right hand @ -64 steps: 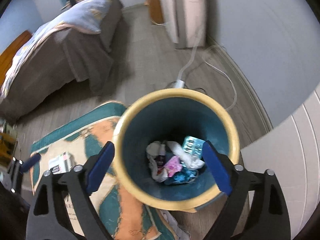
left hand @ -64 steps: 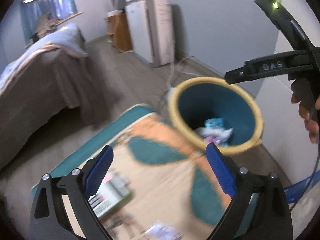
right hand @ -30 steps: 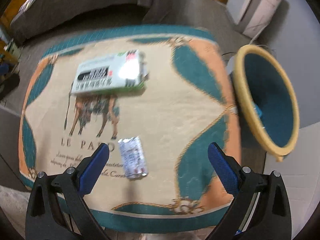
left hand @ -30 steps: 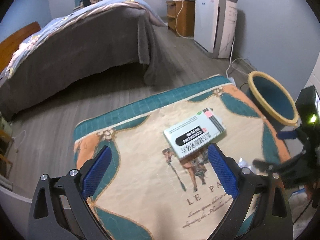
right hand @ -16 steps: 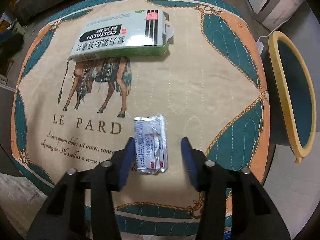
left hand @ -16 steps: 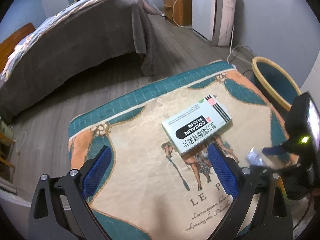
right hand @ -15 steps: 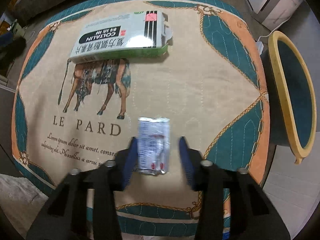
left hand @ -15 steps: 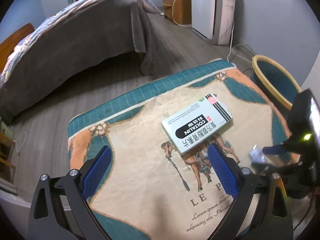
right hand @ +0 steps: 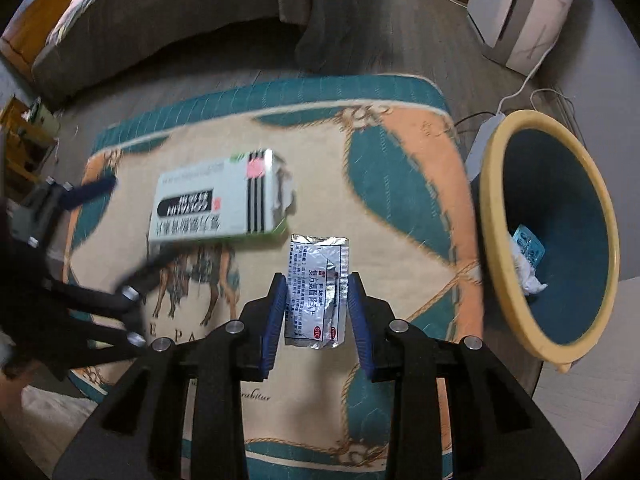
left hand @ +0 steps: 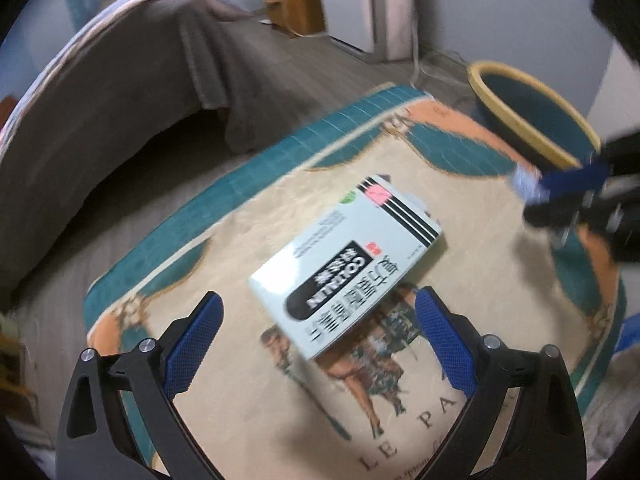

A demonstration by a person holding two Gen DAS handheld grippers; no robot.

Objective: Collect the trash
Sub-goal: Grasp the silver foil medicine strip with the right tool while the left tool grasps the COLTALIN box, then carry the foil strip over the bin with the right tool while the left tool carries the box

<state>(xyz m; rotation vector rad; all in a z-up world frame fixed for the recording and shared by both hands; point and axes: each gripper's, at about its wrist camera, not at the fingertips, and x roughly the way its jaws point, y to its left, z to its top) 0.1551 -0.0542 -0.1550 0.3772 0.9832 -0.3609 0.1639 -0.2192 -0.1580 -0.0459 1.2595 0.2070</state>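
A white medicine box (left hand: 348,260) lies on a patterned cloth-covered table (left hand: 472,168); it also shows in the right wrist view (right hand: 218,204). My left gripper (left hand: 316,332) is open, just in front of the box, with its fingers either side of the near end. My right gripper (right hand: 316,300) is shut on a silver foil sachet (right hand: 316,290) and holds it above the cloth. In the left wrist view the right gripper (left hand: 560,184) appears at the right with the sachet (left hand: 526,180). A yellow-rimmed teal bin (right hand: 548,236) stands to the right with trash inside.
A bed with a grey cover (left hand: 120,92) stands beyond the table. A white appliance (right hand: 524,12) and its cable (right hand: 516,92) are on the wooden floor behind the bin. A wooden cabinet (left hand: 296,0) stands by the far wall.
My right gripper has closed on the sachet and lifted it off the cloth. My left gripper has moved in closer to the medicine box.
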